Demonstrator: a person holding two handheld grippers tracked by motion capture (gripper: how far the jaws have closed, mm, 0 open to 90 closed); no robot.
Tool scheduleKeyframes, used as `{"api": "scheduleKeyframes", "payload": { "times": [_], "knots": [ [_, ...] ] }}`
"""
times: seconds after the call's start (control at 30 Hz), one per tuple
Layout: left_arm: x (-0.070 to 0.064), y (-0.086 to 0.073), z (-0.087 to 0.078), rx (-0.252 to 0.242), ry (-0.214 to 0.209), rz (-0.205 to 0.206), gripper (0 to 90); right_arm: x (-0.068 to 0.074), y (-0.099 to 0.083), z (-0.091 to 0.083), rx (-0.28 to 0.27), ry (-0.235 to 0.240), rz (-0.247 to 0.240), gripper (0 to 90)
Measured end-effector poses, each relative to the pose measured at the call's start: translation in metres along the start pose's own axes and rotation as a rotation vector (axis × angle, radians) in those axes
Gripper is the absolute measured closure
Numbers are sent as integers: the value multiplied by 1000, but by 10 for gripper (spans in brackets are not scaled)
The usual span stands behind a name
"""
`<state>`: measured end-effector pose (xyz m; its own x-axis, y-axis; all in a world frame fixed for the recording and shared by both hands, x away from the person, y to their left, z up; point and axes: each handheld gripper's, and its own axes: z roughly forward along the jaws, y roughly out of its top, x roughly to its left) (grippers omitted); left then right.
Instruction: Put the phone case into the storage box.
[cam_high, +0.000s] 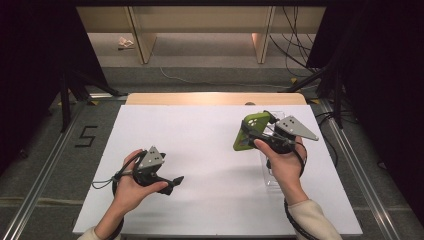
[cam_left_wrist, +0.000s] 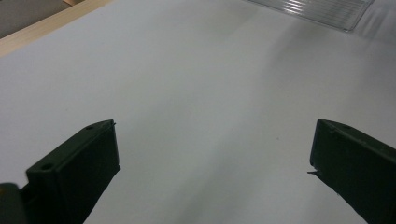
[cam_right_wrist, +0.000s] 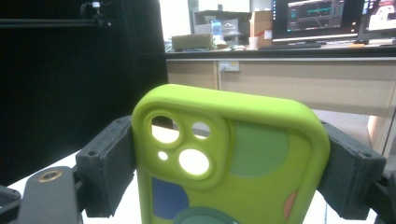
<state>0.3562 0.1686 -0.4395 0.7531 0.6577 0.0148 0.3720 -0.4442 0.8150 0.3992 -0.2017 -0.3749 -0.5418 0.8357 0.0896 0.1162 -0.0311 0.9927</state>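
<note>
- Left: your left gripper (cam_high: 172, 183) hovers low over the white desk (cam_high: 210, 150), jaws spread wide and released, nothing between them.
- Right: your right gripper (cam_high: 257, 131) grasps the green phone case (cam_high: 248, 131) by its two long edges, raised above the desk and tilted, camera cut-outs uppermost.
- Beneath your right hand (cam_high: 285, 165), a clear plastic tray (cam_high: 270, 175) lies on the desk.
</note>
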Motion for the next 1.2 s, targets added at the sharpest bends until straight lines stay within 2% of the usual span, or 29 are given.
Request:
{"api": "scheduleKeyframes", "payload": {
  "times": [0.67,1.2],
  "knots": [
    [7,-6,-8,-9,23,-21,10,-18,8,-10,-29,-65,12,173],
    [12,-8,-11,-28,33,-33,9,-26,11,-15,-41,-93,18,174]
  ]
}}
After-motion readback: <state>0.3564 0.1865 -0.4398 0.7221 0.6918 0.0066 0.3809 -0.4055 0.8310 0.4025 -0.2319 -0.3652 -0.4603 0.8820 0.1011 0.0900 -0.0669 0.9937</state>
